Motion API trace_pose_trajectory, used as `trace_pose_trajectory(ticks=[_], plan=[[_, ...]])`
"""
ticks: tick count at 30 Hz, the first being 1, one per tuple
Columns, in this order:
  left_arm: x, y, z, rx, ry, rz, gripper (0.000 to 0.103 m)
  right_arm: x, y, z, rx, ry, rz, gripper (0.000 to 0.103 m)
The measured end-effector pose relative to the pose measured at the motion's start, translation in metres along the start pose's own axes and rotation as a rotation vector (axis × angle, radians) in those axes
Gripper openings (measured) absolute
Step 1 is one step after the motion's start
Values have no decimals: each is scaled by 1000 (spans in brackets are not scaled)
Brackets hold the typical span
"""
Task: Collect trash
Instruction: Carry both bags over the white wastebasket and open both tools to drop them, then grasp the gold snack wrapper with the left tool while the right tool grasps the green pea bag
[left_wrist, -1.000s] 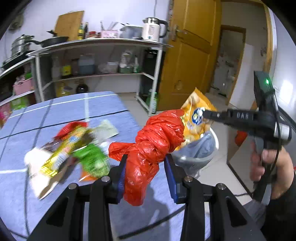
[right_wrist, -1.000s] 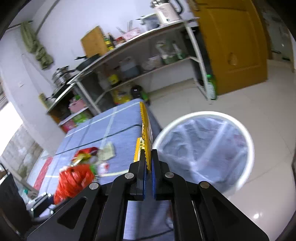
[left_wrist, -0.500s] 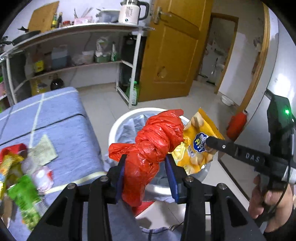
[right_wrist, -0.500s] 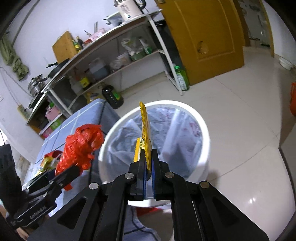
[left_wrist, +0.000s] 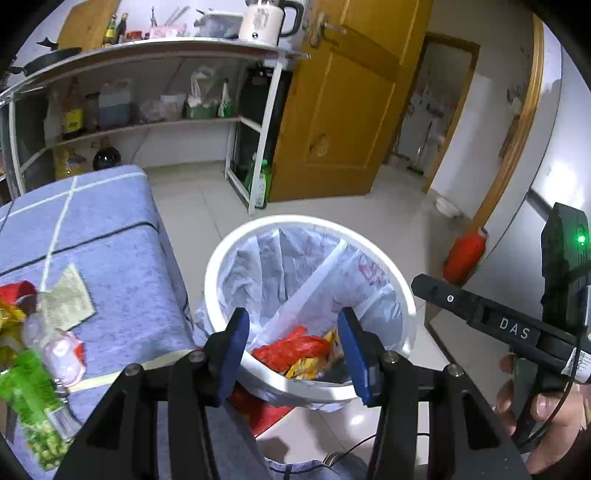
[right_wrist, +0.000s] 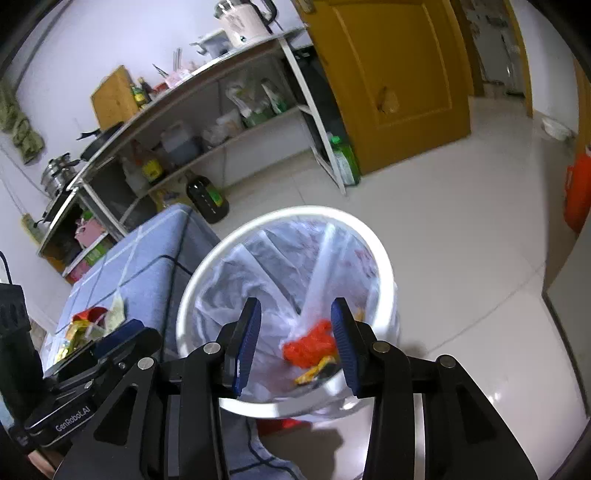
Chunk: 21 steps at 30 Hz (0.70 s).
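Observation:
A white bin (left_wrist: 221, 254) (right_wrist: 384, 258) with a clear liner stands on the floor beside the blue table (left_wrist: 122, 266). At its bottom lie the red plastic bag (left_wrist: 291, 349) (right_wrist: 308, 343) and the yellow snack packet (left_wrist: 306, 363) (right_wrist: 317, 367). My left gripper (left_wrist: 293, 350) hangs over the bin's near rim, its jaws opening, nothing between them. My right gripper (right_wrist: 295, 339) is above the bin too, jaws opening and empty; in the left wrist view its black body (left_wrist: 491, 317) reaches in from the right. More wrappers (left_wrist: 37, 354) (right_wrist: 88, 328) lie on the table.
A metal shelf rack (left_wrist: 155, 122) with bottles, pans and a kettle (left_wrist: 258, 18) stands behind the table. An orange wooden door (left_wrist: 343, 110) is at the back. A green bottle (left_wrist: 260, 181) and a red container (left_wrist: 465, 254) sit on the tiled floor.
Both grippers let go: the red bag left the left jaws and the yellow packet left the right jaws, and both now lie in the bin. Both views swung from the table to over the bin.

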<state>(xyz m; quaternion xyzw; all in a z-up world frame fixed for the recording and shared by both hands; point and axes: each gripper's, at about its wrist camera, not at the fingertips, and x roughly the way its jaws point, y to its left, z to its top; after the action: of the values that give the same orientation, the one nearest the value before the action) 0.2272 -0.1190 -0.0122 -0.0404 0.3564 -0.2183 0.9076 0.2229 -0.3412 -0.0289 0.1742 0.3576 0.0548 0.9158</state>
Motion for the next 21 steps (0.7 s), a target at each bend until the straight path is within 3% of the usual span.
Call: trace_pose_trajectory(ticks=[9, 21], plan=[[-62, 33, -6, -18, -106, 79, 52, -17, 61, -3, -147, -47, 95, 41], [-130, 119, -31, -77, -169, 274, 53, 8, 160, -36, -348, 57, 283, 41]])
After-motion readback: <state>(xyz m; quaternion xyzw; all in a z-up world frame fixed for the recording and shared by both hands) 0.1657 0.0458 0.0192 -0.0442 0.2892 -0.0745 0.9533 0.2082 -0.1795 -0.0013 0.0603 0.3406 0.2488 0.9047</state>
